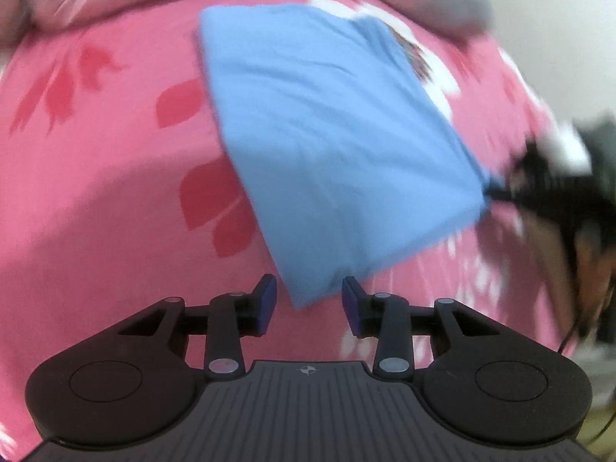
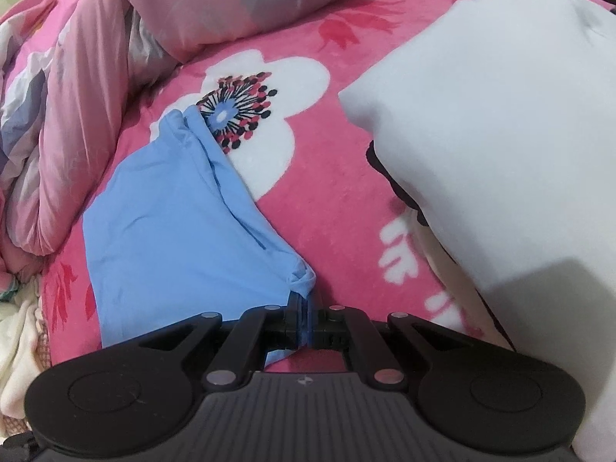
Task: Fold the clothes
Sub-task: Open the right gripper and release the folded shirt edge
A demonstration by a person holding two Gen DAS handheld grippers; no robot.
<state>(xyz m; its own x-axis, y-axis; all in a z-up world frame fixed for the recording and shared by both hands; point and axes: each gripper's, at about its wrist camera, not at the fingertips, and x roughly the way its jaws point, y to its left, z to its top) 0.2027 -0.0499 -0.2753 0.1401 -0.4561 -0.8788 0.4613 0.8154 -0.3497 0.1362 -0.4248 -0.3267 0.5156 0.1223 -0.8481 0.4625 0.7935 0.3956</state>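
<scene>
A light blue garment [image 1: 327, 131] lies folded into a rough rectangle on the pink flowered blanket [image 1: 96, 192]. Its near corner reaches down between the blue pads of my left gripper [image 1: 309, 302], whose jaws stand apart and do not press on it. In the right wrist view the same blue garment [image 2: 173, 231] stretches away to the left, and my right gripper [image 2: 304, 319] is shut on its bunched corner. The left wrist view shows that right gripper [image 1: 496, 188] as a dark blur at the garment's right corner.
A folded white garment [image 2: 500, 134] with a dark item under its edge lies to the right on the blanket [image 2: 338, 200]. A bunched pink and grey quilt [image 2: 77, 115] borders the left and far side. Cream cloth [image 2: 15, 346] sits at the lower left.
</scene>
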